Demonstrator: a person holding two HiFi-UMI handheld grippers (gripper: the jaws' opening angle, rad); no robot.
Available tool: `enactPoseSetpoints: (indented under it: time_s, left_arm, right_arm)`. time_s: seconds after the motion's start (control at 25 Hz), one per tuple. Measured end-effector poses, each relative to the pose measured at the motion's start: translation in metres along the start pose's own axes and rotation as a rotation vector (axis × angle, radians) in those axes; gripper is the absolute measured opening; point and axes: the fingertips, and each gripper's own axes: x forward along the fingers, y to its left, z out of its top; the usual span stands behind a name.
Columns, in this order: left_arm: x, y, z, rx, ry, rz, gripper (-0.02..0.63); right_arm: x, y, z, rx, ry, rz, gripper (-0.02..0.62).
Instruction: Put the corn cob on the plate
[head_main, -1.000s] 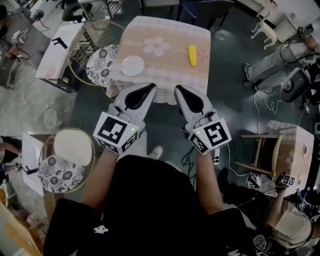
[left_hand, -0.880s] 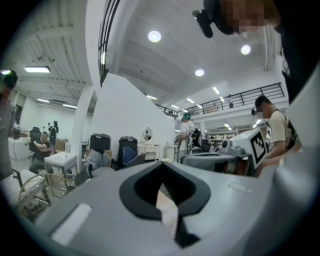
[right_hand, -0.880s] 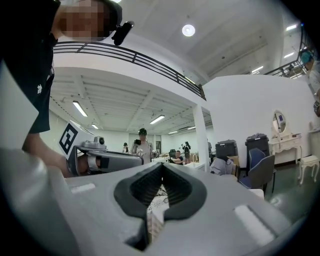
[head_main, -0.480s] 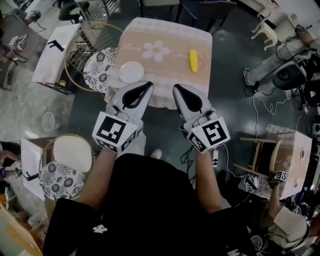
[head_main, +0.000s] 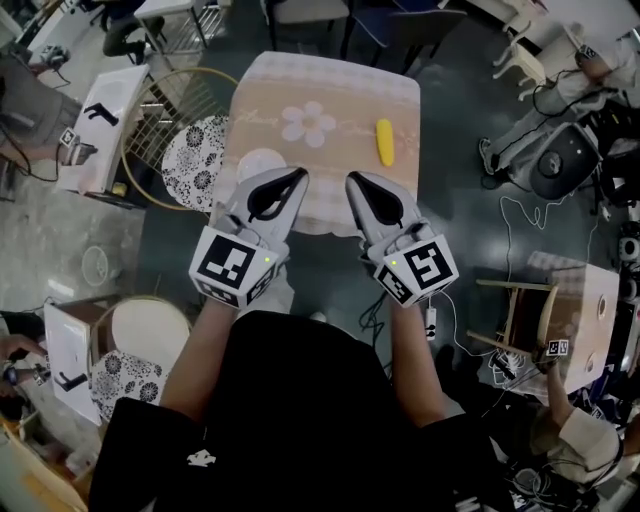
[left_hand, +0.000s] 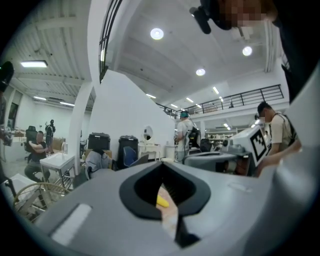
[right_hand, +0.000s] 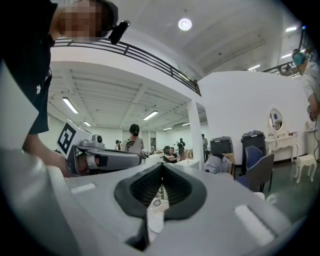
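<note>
Left gripper (head_main: 298, 176): we note jaws closed, empty.
Right gripper (head_main: 353, 179): closed, empty.
Corn cob (head_main: 384, 141): on table (head_main: 330, 85), well apart from plate (head_main: 247, 163).

The left claw (head_main: 292, 180) hides part of the plate (head_main: 254, 164).

My left claw (head_main: 298, 176) and right claw (head_main: 354, 180) are pale grey with black linings, each bearing a black-and-white marker cube (head_main: 232, 265). My top (head_main: 300, 400) is black, short-sleeved, with a small white logo (head_main: 202, 459).
</note>
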Motion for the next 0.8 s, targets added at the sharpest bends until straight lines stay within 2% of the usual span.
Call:
enactPoseSetpoints:
  time_s: [0.44,0.8]
  left_arm:
    - [0.014,0.053,-0.006,-0.042,0.005,-0.055,0.005]
    - [0.022,0.077,-0.016,-0.043,0.025,-0.071,0.005]
  right_arm:
    - [0.046,-0.021,-0.006,0.031,0.029,-0.077,0.002]
    - [0.067,-0.030,-0.013,0.017,0.061,-0.113,0.002]
